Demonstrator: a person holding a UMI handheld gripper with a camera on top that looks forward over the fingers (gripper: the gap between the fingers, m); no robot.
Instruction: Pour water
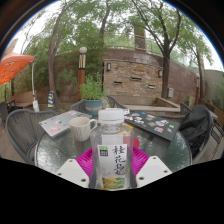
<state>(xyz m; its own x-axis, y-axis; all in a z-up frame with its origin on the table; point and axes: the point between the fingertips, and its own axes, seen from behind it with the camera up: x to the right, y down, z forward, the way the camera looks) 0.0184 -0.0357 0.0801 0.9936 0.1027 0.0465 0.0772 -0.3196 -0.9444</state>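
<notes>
One bottle [112, 152] clamped in hand-held gripper [113, 163]; one cup [80, 127] beyond.

One bottle [111, 150], one white mug [80, 127], one potted plant [93, 93], one orange umbrella [13, 67].

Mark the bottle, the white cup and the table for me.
bottle [111, 152]: gripper view, on its label, between the fingers.
white cup [80, 127]: gripper view, on its side wall.
table [165, 150]: gripper view, on bare glass top.

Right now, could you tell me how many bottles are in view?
2: a labelled bottle stands between the fingers on the glass table; a small one stands far off by the orange umbrella. Others may be hidden.
</notes>
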